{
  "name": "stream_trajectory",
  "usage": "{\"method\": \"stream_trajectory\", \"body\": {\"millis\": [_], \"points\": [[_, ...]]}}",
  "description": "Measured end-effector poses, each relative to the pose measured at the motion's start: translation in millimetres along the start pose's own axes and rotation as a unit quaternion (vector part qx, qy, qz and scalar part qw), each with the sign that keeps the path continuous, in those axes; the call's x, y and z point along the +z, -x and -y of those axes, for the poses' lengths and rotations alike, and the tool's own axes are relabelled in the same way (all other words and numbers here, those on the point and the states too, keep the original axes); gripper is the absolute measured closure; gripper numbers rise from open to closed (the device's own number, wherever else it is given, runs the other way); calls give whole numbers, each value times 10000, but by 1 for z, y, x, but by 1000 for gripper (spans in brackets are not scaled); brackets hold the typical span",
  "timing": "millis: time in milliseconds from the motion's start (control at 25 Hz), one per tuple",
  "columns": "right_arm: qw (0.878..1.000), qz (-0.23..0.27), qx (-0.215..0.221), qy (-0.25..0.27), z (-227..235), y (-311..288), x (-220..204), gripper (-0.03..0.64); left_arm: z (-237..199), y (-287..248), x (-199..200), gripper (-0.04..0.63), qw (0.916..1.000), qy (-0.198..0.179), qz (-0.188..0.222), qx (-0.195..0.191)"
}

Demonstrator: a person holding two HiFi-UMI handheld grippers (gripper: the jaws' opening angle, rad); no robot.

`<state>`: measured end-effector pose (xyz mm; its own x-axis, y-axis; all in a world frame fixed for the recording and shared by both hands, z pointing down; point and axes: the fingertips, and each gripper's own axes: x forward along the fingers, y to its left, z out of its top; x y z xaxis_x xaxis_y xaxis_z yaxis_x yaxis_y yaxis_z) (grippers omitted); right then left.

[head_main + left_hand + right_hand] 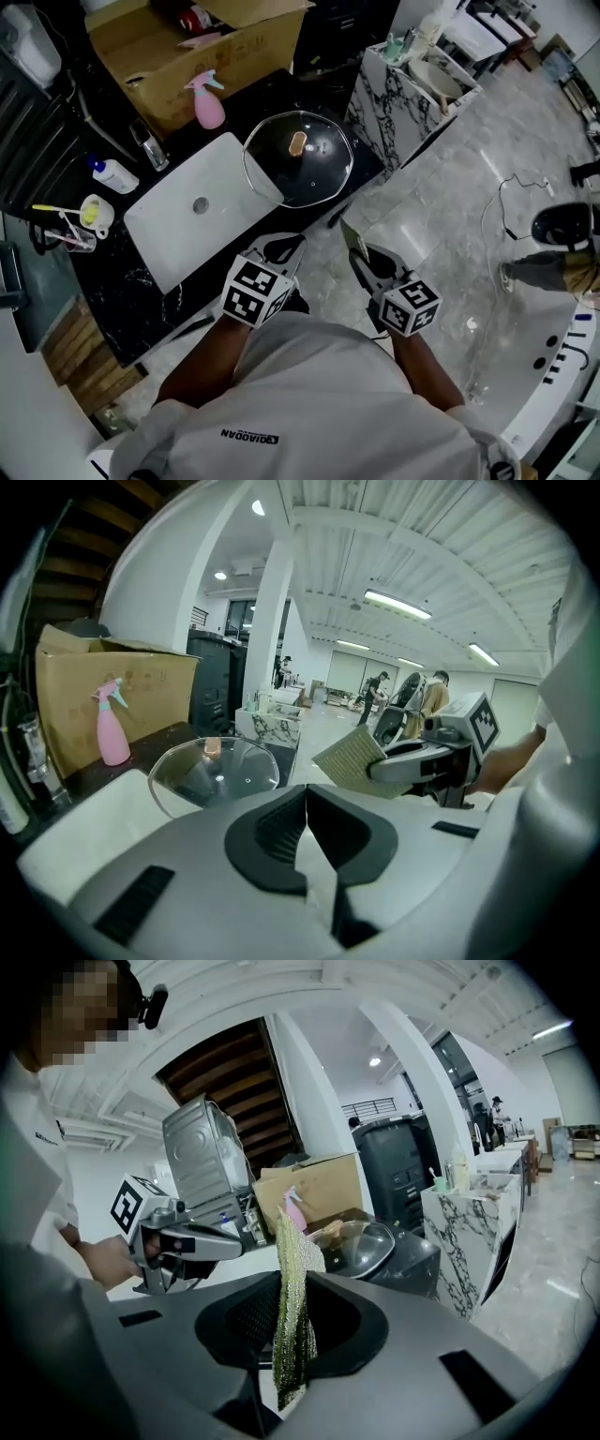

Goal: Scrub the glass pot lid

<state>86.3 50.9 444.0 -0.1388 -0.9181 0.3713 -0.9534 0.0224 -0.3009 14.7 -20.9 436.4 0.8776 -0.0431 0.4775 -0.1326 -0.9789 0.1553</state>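
Green scrub pad (292, 1274): lower end hidden btwn jaws of right gripper (292, 1321), clamped on it; left gripper (305, 825) closed, empty. Glass pot lid (298, 157) ahead of both.

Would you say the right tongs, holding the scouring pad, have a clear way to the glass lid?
Probably yes: the right tongs hang in front of the counter, and nothing stands between the scouring pad and the glass lid.

Pink spray bottle (207, 101), cardboard box (225, 52), white sink (169, 234)
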Motion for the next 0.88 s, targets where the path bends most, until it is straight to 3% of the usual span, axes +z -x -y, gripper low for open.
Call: {"method": "stream_trajectory", "body": {"millis": [240, 520, 880], "points": [[9974, -389, -21, 607, 21, -60, 28, 532, -70, -16, 9, 580, 9998, 71, -54, 160], [9896, -766, 128, 1213, 28, -117, 48, 532, -105, -39, 23, 580, 10000, 46, 11, -11], [9556, -1290, 71, 2650, 45, -169, 66, 531, -146, -38, 10, 580, 9989, 266, -65, 382]]}}
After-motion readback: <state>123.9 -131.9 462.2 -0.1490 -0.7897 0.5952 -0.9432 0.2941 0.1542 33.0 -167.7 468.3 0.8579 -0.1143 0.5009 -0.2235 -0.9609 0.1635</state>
